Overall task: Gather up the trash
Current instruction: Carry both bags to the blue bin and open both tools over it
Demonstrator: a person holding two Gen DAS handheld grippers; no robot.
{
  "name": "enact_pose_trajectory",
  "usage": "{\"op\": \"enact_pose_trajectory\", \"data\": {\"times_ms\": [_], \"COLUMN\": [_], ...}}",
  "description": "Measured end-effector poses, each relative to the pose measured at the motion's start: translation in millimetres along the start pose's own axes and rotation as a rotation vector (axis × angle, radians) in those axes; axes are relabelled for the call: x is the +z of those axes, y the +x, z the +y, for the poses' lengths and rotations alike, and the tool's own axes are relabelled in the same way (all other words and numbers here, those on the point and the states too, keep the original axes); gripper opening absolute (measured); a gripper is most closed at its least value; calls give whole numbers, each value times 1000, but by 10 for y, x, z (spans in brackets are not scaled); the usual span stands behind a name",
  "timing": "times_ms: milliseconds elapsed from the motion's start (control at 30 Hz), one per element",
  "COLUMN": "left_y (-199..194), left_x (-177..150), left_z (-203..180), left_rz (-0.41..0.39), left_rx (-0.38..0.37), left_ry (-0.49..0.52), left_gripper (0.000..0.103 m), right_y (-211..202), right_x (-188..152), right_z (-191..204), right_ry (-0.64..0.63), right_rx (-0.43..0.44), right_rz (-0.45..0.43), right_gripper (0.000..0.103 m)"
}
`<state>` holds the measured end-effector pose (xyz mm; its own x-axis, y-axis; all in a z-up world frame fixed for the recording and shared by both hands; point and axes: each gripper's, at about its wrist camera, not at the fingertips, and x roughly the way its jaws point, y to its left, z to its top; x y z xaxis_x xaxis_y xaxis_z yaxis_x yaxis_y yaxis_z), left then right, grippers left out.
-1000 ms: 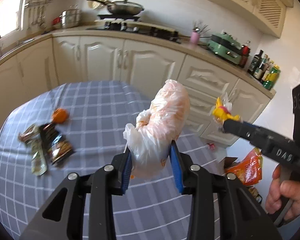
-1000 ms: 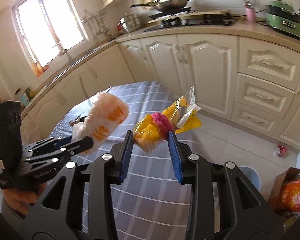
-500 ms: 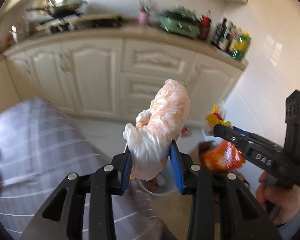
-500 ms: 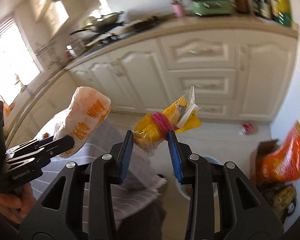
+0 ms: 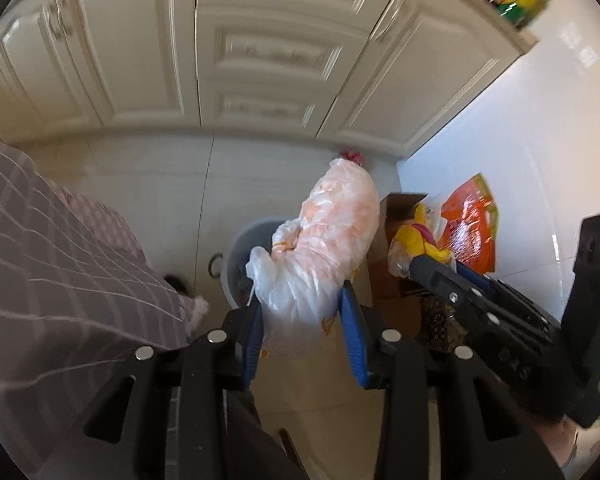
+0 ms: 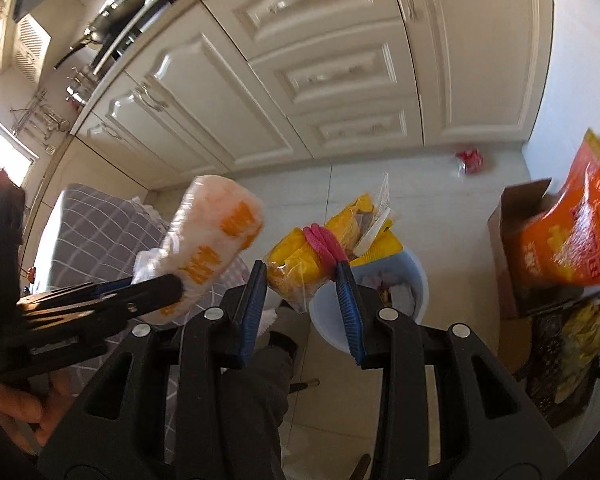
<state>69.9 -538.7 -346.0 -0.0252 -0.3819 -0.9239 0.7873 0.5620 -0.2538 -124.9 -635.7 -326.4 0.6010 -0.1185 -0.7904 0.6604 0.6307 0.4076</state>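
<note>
My left gripper (image 5: 300, 300) is shut on a white and orange plastic bag (image 5: 324, 240) and holds it above a pale blue trash bin (image 5: 236, 256) on the floor. The bag also shows in the right wrist view (image 6: 208, 240). My right gripper (image 6: 302, 284) is shut on a yellow snack wrapper with a pink band (image 6: 324, 244), held above the same bin (image 6: 404, 280), which has trash inside. The right gripper (image 5: 420, 264) and its wrapper (image 5: 412, 240) show at the right of the left wrist view.
A cardboard box (image 6: 516, 216) with an orange bag (image 6: 572, 232) stands on the floor by the white wall. Dark packets (image 6: 572, 340) lie beside it. The checked tablecloth (image 5: 60, 264) hangs at the left. Cream cabinets (image 5: 260, 60) run behind. A small red scrap (image 6: 470, 160) lies by the cabinets.
Both grippers swung away from the table and tilted down toward the floor. The bin, box and orange bag came closer. Both grips held.
</note>
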Motion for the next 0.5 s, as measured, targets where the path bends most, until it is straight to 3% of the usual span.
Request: {"op": "enact_pose_trajectory", "data": {"times_ms": [133,167,200,267,400,500], "left_y": [273,332,378,375,243,155], "left_x": [147,175,204,262,299,336], "left_z": [33,29,37,76,117,130], "left_rz": [58,71,86,69,27,5], "left_rx": [-20,-26,-22,11,54,74], "left_ry": [-37,-41,-44,-56,-45,-44], "left_gripper": [40,49,57,86,89,89], "right_y": [225,292,336,403,371,323], "right_x": [22,26,29,14,-51,-75], "right_z": [-78,-116,-147,-240,-329,-336], "right_ry": [21,35,48,84,122,136], "right_rx": [28,23,7,-26,-40,-49], "right_rz": [42,53,60,65,43,38], "right_gripper": [38,47,65,82,95,97]}}
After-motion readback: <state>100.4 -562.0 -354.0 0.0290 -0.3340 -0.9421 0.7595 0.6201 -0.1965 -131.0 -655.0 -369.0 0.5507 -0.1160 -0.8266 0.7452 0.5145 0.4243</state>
